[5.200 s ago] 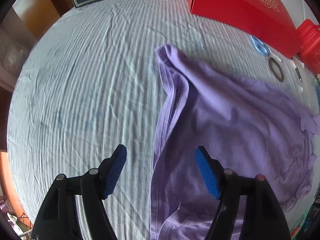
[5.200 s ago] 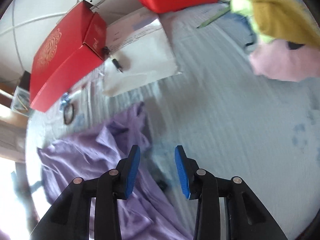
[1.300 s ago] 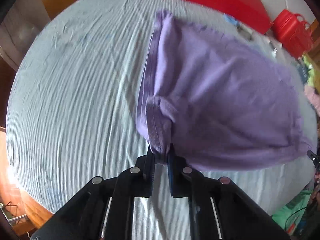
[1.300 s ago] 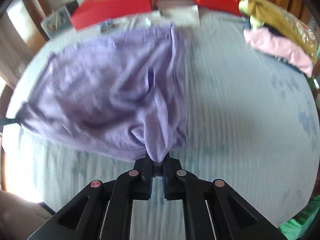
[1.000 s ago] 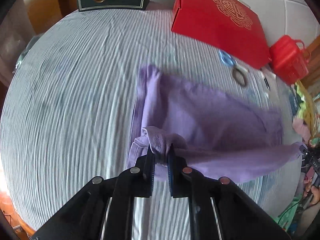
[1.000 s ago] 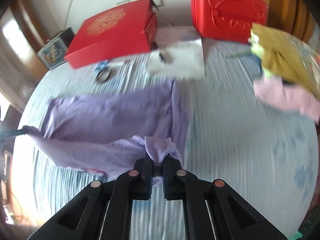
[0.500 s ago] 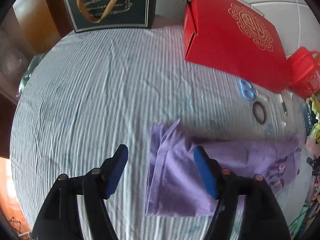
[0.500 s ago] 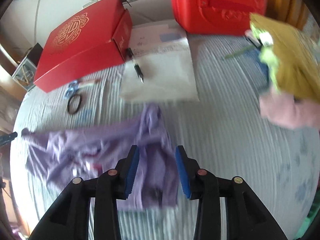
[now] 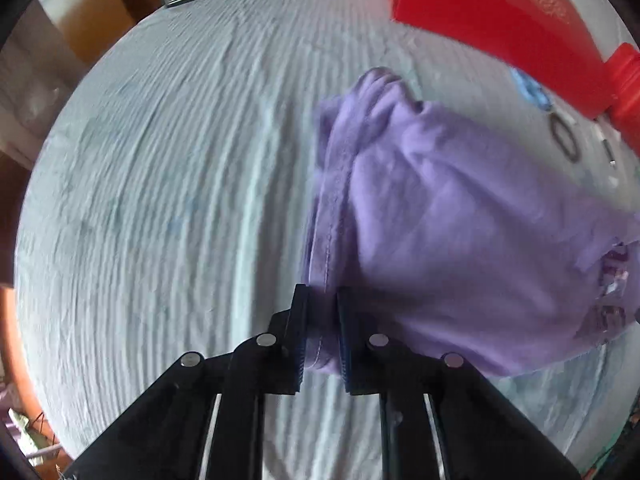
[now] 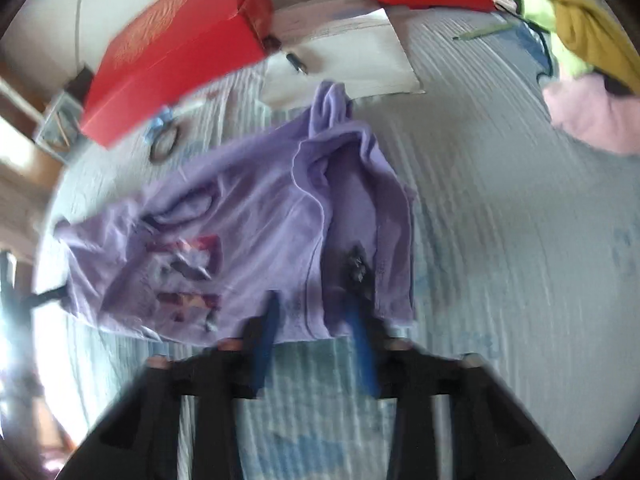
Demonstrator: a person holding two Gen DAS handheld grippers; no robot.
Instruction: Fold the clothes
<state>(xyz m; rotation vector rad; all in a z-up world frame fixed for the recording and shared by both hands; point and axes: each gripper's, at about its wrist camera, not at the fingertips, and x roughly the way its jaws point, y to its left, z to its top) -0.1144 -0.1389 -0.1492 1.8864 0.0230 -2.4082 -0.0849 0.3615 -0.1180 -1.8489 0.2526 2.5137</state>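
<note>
One corner of purple shirt (image 9: 460,216) pinched in left gripper (image 9: 322,330); right gripper (image 10: 316,332) spread, empty. Risk: lopsided lift, bunched fold.

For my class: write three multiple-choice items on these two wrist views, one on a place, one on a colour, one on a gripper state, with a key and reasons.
1. Where does the pen lie?
A. on the white paper
B. on the pink garment
C. inside the red box

2. What colour is the shirt being folded?
A. yellow
B. purple
C. green

3. How is the left gripper?
A. wide open
B. out of view
C. shut on the shirt

Key: 1 A, it lies on the sheet; 2 B, lilac cloth; 3 C, fabric pinched between its fingers.
</note>
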